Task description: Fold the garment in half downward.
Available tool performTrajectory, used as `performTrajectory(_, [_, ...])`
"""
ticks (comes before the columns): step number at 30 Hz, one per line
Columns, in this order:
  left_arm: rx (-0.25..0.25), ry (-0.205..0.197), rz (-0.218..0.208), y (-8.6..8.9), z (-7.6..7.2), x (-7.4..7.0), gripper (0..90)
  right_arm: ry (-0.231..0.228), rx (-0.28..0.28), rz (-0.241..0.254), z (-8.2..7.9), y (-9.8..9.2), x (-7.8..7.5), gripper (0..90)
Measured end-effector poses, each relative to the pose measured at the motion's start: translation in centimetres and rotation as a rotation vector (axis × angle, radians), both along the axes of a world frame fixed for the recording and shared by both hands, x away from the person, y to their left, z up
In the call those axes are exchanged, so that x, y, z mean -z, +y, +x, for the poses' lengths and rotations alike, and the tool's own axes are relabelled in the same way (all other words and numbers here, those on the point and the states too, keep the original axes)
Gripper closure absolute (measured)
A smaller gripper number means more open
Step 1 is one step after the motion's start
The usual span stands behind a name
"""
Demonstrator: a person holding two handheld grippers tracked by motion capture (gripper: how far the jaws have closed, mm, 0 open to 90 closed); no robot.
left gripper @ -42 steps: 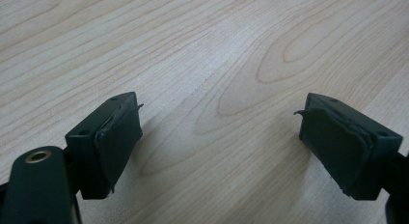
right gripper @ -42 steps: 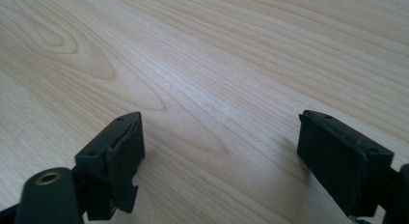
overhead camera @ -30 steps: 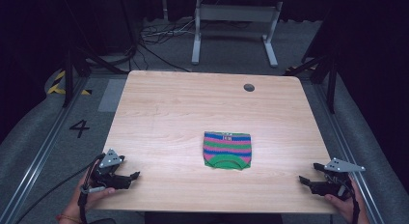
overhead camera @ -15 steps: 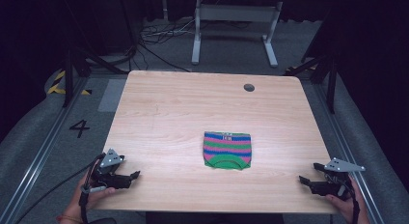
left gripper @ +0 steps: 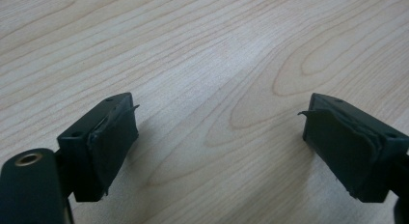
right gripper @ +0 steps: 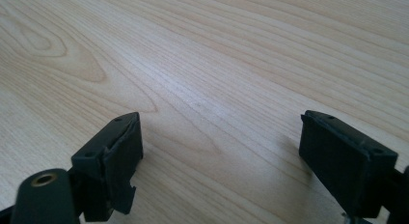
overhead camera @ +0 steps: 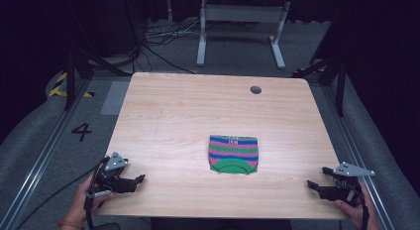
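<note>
The light wooden worktop (overhead camera: pixel 168 121) carries a folded knitted garment (overhead camera: pixel 233 154), striped pink, green and blue, lying flat right of centre toward the near edge. A small round cable hole (overhead camera: pixel 255 89) sits near the far right corner. The left tongs (overhead camera: pixel 140 178) rest at the near left corner, well apart from the garment; their jaws have just been opening and stand released, with bare wood between them in the left gripper view. The right tongs (overhead camera: pixel 311 184) sit at the near right corner, likewise released and gripping nothing, well apart from the garment.
</note>
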State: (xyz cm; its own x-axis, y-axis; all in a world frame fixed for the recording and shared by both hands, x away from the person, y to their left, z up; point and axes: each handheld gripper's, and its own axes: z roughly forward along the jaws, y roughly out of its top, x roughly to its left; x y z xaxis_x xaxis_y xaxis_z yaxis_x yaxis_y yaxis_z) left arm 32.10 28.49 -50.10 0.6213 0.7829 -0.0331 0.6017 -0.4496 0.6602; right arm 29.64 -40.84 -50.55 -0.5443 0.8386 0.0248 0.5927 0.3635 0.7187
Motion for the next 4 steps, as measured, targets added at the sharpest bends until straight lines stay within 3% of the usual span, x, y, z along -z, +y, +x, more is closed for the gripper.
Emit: performTrajectory(4, [-0.008, 0.005, 0.008, -0.35, 0.18, 0.04, 7.0, 0.0, 0.0, 0.0, 0.0, 0.0, 0.0, 15.9])
